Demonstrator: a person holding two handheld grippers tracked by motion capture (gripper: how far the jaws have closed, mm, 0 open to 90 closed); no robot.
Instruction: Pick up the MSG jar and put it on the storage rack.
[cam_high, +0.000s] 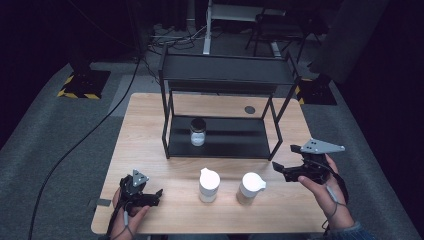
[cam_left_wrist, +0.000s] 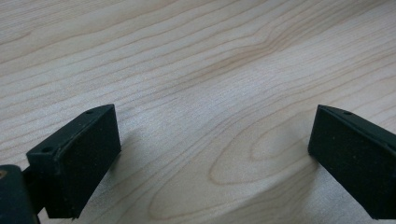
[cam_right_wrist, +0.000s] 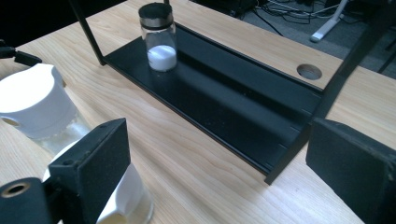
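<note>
A glass jar with a black lid (cam_high: 198, 132) (cam_right_wrist: 159, 37), part filled with white powder, stands on the lower shelf of a black rack (cam_high: 220, 145) (cam_right_wrist: 233, 107). Two white-capped jars stand on the table in front of the rack, one on the left (cam_high: 209, 184) (cam_right_wrist: 35, 100) and one on the right (cam_high: 250, 187) (cam_right_wrist: 123, 200). My left gripper (cam_high: 156, 196) (cam_left_wrist: 212, 158) rests low at the table's front left, open over bare wood. My right gripper (cam_high: 286, 159) (cam_right_wrist: 219, 163) hovers right of the jars, open and empty, facing the rack.
The rack's top shelf (cam_high: 227, 70) overhangs the lower one, and its posts (cam_high: 275, 131) frame the opening. A round hole (cam_high: 249, 109) (cam_right_wrist: 309, 71) sits in the wooden table (cam_high: 150, 125) behind the rack. Dark floor and cables lie beyond.
</note>
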